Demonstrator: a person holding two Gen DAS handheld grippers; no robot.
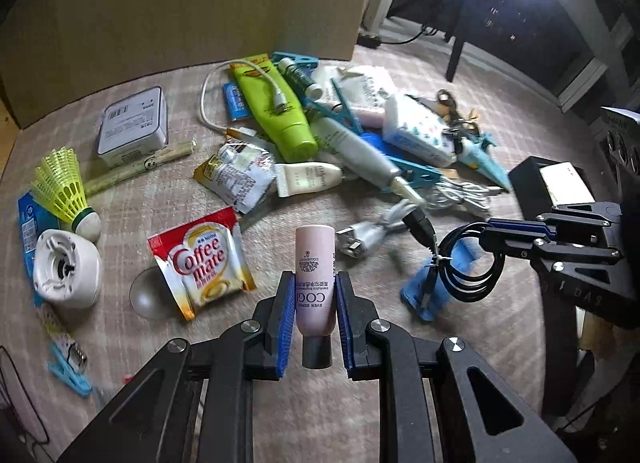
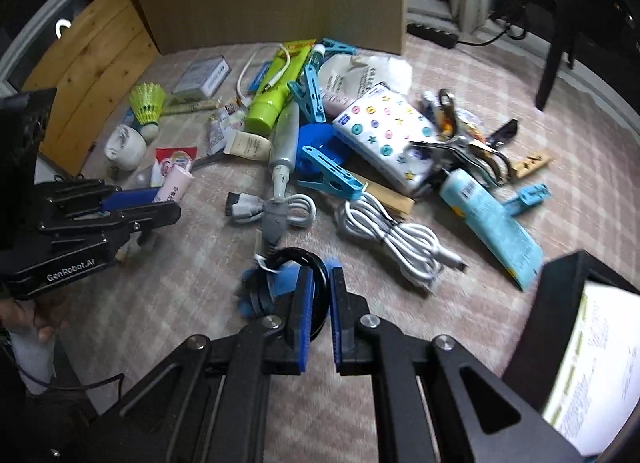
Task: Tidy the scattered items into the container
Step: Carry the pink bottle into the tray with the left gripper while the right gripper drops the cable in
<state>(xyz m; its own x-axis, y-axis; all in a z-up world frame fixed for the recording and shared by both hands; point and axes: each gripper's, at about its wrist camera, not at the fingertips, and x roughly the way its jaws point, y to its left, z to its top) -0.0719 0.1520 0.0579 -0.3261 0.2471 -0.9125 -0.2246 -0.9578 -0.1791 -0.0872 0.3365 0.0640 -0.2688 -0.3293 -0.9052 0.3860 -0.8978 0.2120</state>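
Note:
My left gripper [image 1: 314, 283] is shut on a pale pink cosmetic tube [image 1: 314, 255], which it holds with its dark cap toward the camera, above the checked cloth. My right gripper [image 2: 318, 279] is shut on a coiled black cable [image 2: 296, 257] bound with a white tie, over a blue object [image 2: 286, 279]. The left wrist view shows the right gripper [image 1: 486, 237] at the right with the black cable [image 1: 468, 263] hanging from it. The right wrist view shows the left gripper [image 2: 168, 203] at the left with the pink tube [image 2: 174, 185]. A large cardboard box [image 1: 180, 23] stands behind the pile.
Scattered on the cloth are a green tube [image 1: 280, 111], a Coffee mate sachet [image 1: 202, 263], a yellow shuttlecock [image 1: 64, 187], a white cable bundle [image 2: 396, 239], blue clothes pegs [image 2: 332, 177] and a tissue pack [image 2: 384, 139]. A black box [image 1: 556, 183] sits at the right.

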